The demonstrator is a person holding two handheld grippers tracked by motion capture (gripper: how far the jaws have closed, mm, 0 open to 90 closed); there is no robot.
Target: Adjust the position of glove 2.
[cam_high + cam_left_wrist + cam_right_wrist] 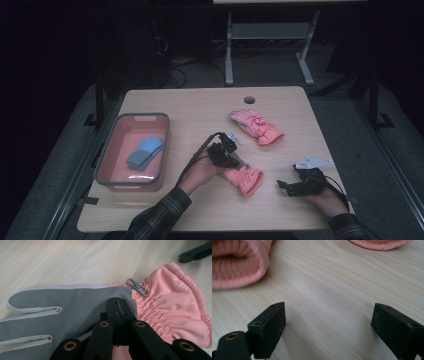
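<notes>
A: Where is the glove being worked on?

B: The near pink glove (243,179) lies flat on the bench (200,102), toward the front and a little right of the middle, cuff pointing to the person's right. In the left gripper view its grey textured palm faces up, and a small grey clip (138,286) sits where the palm meets the gathered pink cuff.

A: And the left gripper?

B: The left gripper (119,305) has its jaws drawn together, pinching the glove's grey fabric just short of the cuff. In the high view it sits right over the finger end of the glove.

A: The right one?

B: The right gripper (328,321) hangs low over bare wood with its jaws spread wide and nothing between them. It is to the right of the held glove, apart from it; the glove's open cuff shows at the upper left of the right gripper view.

A: What else is around?

B: A second pink glove (256,126) lies farther back on the bench, well apart from the first. At the left stands a grey-rimmed bin (106,154) with a folded blue cloth (144,152) inside. Between the held glove and the bin runs the left forearm in a plaid sleeve (159,215), with the gripper's black cable looping over it. Nothing else lies between them on the bench.
</notes>
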